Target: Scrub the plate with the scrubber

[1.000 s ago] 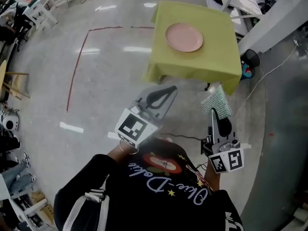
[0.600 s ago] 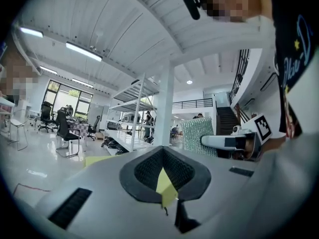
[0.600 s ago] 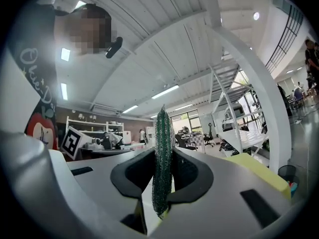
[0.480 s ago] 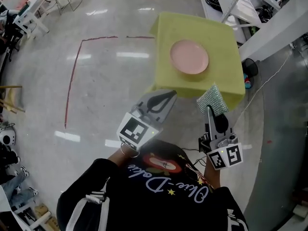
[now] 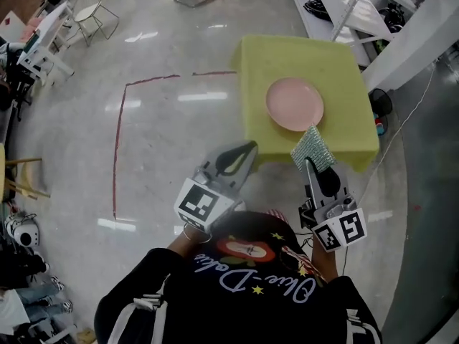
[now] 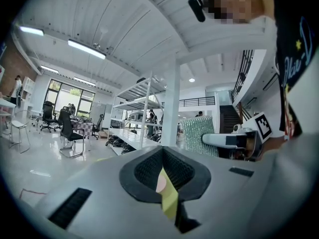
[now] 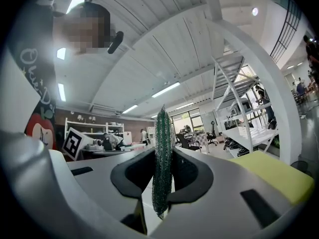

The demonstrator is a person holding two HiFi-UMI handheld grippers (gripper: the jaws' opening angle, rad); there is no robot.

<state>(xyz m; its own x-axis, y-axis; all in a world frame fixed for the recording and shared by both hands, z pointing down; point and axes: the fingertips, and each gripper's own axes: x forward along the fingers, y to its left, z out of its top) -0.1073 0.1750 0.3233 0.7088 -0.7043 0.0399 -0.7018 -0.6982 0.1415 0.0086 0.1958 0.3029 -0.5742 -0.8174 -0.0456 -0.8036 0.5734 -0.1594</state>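
L tongs (image 5: 246, 149) are pressed together w/ nothing pinched. Thru the slit in the left gripper view I only get a sliver of yellow cloth and pink. R tongs (image 5: 310, 165) are pinching the scrubber (image 5: 313, 147), a silvery-green mesh pad that sticks up out of the tips. It's edge-on in the right gripper view.

The plate (image 5: 295, 104) is pink and round. It lies flat on the bench (image 5: 344, 56), which has a yellow-green cloth over it, nearer the edge facing me. The scrubber isn't on the plate; in the head view it sits just below it, over the bench's near edge.

Writing: white cursive across the person's black top (image 5: 251, 282), upside down to the head cam, can't read it for sure. Marker cubes, L (image 5: 199, 201) and R (image 5: 341, 231), show b/w square codes. There's a red tape line (image 5: 118, 149) on the floor, well left of the bench.
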